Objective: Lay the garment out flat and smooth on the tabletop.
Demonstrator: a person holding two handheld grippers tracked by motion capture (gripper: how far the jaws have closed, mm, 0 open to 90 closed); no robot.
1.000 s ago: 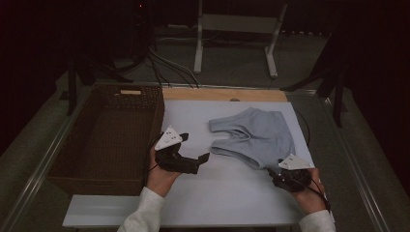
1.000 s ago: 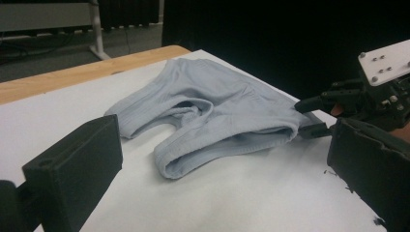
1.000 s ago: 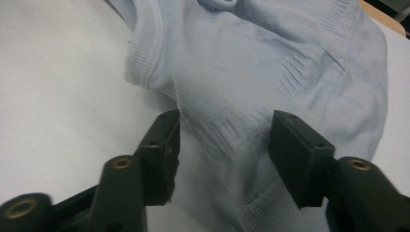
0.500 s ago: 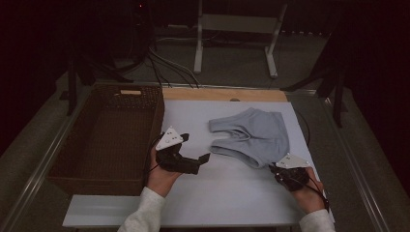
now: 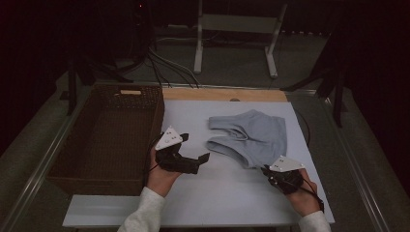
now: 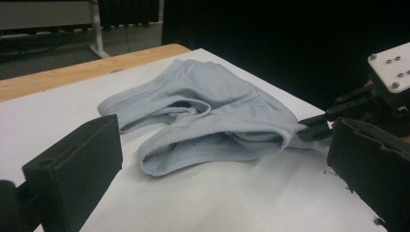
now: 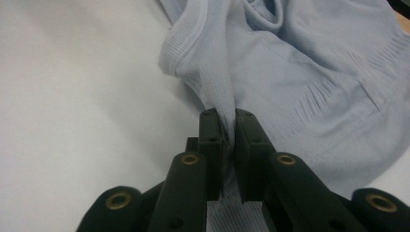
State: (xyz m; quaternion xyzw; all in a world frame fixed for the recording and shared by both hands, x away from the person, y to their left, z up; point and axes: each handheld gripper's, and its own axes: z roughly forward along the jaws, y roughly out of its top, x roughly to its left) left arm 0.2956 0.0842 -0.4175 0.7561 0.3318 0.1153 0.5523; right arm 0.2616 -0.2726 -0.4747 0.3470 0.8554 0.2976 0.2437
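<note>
Underwear [image 5: 251, 137], pale grey-blue and loosely crumpled, lies on the white table sheet [image 5: 227, 193], right of centre and well apart from the wicker basket [image 5: 109, 137] that stands along the table's left side. Starting at the left, we see the left gripper [image 5: 202, 158] resting low over the sheet just right of the basket, its jaws spread wide with nothing between them, pointing right toward the garment's near-left edge but not touching it. From its own camera the cloth [image 6: 208, 121] lies ahead, clear of both jaws. Further right, the right gripper [image 5: 265, 169] sits at the garment's near-right corner. Its jaws have just been closing, and in the right gripper view they stand almost together with a ribbed hem fold [image 7: 227, 96] pinched between them.

We judge the risks to come from that thin bite. Only a narrow ridge of hem is caught, so a quick lift could let it slip free. Held from one corner, the garment would hang and bunch, and could drag over the sheet and wrinkle it. If the left gripper closes without first coming nearer, it may catch nothing, or only the sheet.
</note>
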